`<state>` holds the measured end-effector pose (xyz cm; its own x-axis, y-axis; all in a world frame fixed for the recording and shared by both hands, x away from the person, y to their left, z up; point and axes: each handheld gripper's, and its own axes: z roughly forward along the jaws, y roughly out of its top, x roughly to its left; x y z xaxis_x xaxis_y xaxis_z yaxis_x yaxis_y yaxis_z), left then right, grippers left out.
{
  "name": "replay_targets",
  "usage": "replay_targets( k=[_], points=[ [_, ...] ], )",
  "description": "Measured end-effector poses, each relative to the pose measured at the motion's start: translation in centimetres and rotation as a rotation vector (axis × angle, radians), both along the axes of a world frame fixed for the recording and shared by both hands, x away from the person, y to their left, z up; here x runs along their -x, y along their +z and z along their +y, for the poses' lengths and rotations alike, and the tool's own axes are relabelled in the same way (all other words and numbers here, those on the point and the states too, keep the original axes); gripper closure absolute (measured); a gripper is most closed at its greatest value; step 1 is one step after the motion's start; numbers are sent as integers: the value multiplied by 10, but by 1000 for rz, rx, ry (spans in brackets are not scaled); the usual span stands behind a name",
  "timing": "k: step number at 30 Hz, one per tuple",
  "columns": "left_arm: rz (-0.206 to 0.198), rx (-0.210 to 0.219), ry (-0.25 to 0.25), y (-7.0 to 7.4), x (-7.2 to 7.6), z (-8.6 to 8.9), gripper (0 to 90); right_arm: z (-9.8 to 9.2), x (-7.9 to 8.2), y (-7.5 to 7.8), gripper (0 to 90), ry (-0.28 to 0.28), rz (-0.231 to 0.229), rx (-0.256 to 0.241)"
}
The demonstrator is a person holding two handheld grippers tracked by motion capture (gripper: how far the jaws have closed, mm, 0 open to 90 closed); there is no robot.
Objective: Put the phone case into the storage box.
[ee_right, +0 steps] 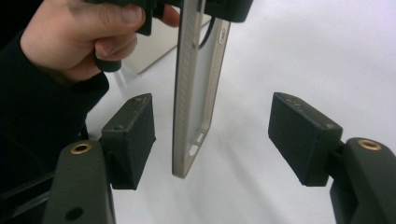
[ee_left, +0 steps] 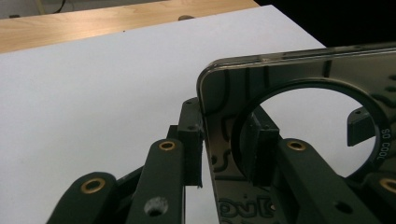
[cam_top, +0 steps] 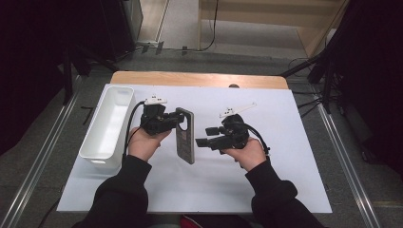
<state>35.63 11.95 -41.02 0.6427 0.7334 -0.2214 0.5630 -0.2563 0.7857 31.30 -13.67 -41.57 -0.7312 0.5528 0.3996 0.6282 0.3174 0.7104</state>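
Left gripper [cam_top: 177, 119]: clamped on phone case [cam_top: 185, 137], held upright above bench [cam_top: 285, 190] centre. Right gripper [ee_right: 212, 140]: jaws apart, straddling the case's lower end. Handover pending; white bin [cam_top: 107, 124] far left, empty.

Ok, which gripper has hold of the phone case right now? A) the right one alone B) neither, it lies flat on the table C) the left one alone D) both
C: the left gripper has its fingers shut on the phone case by its camera ring, while the right gripper is open, with its fingers on either side of the case's lower end and apart from it.
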Motion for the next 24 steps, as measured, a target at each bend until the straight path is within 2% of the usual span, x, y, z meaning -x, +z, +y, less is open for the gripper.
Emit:
replay_targets(
  k=[8, 16, 24],
  points=[
    [8, 2, -14, 2, 0, 1, 718, -5, 3, -5, 305, 11, -28, 19],
    [11, 7, -29, 5, 1, 2, 718, -12, 6, -12, 297, 17, -62, 13],
    [13, 16, -34, 8, 2, 5, 718, -21, 10, -19, 292, 18, -68, 29]
  ],
)
